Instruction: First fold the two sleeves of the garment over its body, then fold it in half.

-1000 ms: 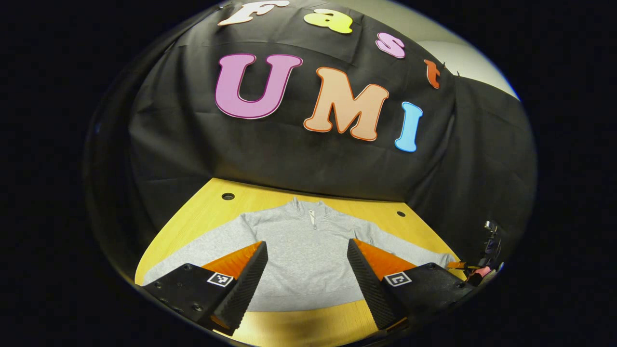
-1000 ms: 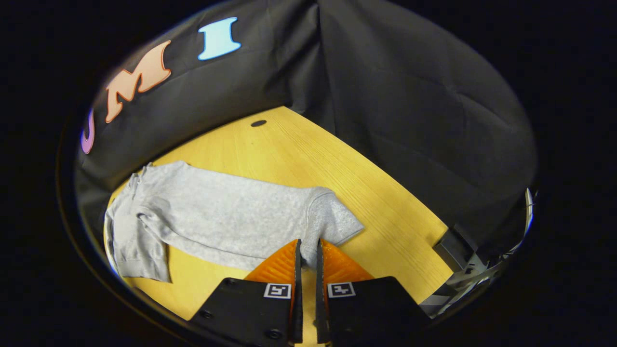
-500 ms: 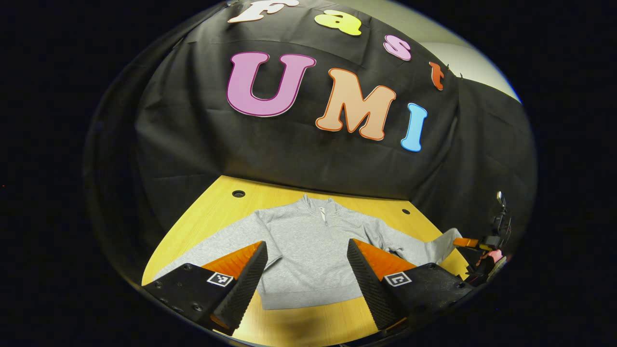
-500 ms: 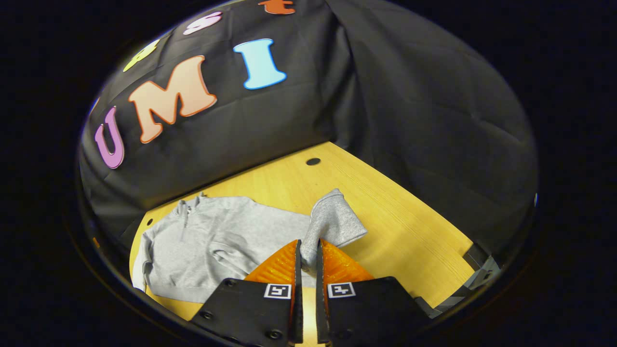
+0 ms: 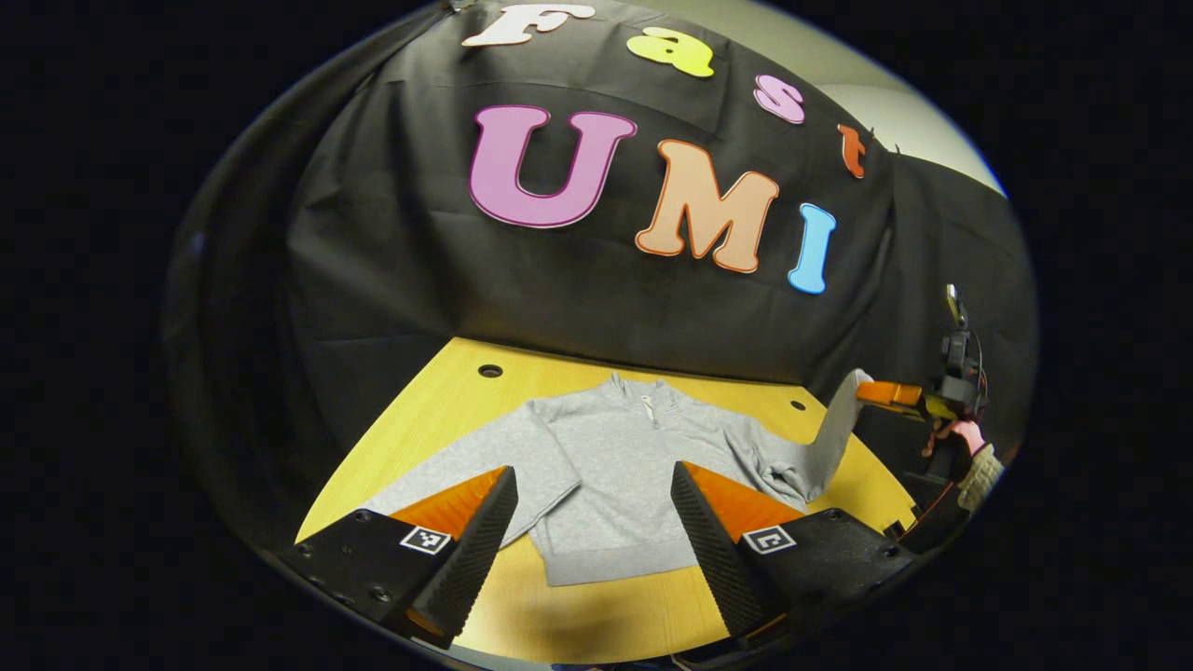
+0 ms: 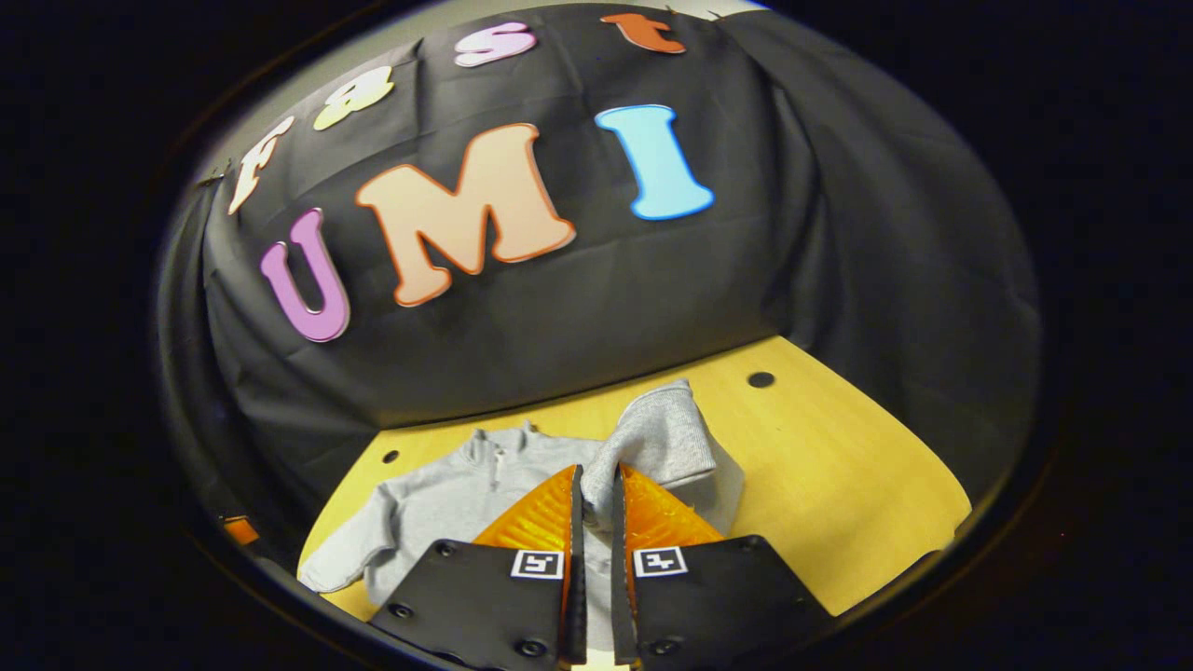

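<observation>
A grey zip-neck sweatshirt (image 5: pixel 615 466) lies flat on the yellow wooden table (image 5: pixel 438 410), collar toward the back wall. My left gripper (image 5: pixel 594 508) hovers open above its hem, touching nothing. My right gripper (image 6: pixel 594 499) is shut on the end of the sweatshirt's sleeve (image 6: pixel 666 438), whose cuff stands up in front of its fingers. From the left gripper view, that sleeve (image 5: pixel 834 433) rises off the table at the right, held by the right gripper (image 5: pixel 881 393) with a hand behind it. The other sleeve (image 5: pixel 457 466) lies spread out to the left.
Black cloth walls close in the table at the back and both sides. Round holes (image 5: pixel 489 371) (image 5: pixel 798 405) sit in the tabletop near the back edge. Bare table stretches right of the sweatshirt (image 6: pixel 839 466) in the right gripper view.
My right gripper has lifted the sleeve end off the table and swung up and inward. The left gripper has drawn back slightly and stays open.
</observation>
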Demonstrator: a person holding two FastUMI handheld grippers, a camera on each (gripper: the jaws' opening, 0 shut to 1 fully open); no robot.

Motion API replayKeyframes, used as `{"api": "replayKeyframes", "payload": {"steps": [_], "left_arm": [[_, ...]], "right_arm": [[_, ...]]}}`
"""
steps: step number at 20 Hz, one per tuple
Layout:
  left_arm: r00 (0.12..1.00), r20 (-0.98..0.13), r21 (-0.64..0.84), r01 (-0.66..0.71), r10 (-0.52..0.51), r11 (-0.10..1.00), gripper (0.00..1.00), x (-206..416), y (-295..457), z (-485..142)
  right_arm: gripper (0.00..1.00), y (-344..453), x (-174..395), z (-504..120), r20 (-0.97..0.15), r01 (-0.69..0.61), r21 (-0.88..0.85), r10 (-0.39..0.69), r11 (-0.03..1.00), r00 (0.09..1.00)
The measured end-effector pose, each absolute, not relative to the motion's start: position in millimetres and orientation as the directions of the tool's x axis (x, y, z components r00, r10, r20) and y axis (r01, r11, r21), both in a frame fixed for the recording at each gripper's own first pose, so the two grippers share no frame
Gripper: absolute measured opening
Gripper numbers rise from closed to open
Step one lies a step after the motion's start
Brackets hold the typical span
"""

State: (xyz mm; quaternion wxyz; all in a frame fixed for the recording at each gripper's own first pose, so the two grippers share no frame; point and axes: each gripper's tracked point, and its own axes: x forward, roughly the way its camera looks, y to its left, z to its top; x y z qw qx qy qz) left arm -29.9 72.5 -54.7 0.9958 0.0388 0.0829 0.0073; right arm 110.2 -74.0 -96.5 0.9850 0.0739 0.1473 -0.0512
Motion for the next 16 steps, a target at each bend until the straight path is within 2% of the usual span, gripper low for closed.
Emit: {"api": "replayKeyframes", "payload": {"steps": [7, 13, 16], "left_arm": [[0.978, -0.15, 0.04, -0.139, 0.144, 0.989, 0.97, -65, 118, -61], [0.952, -0.158, -0.01, -0.266, 0.261, 0.964, 0.97, -93, 154, -71], [0.935, -0.164, -0.03, -0.325, 0.316, 0.945, 0.97, -103, 171, -81]], "right_arm": [[0.13, 66, 168, -106, -0.299, -0.104, 0.156, 0.147, 0.982, 0.943], [0.15, 181, 206, -141, -0.343, -0.264, 0.215, 0.326, 0.94, 0.881], [0.13, 237, 221, -161, -0.37, -0.352, 0.201, 0.404, 0.914, 0.837]]}}
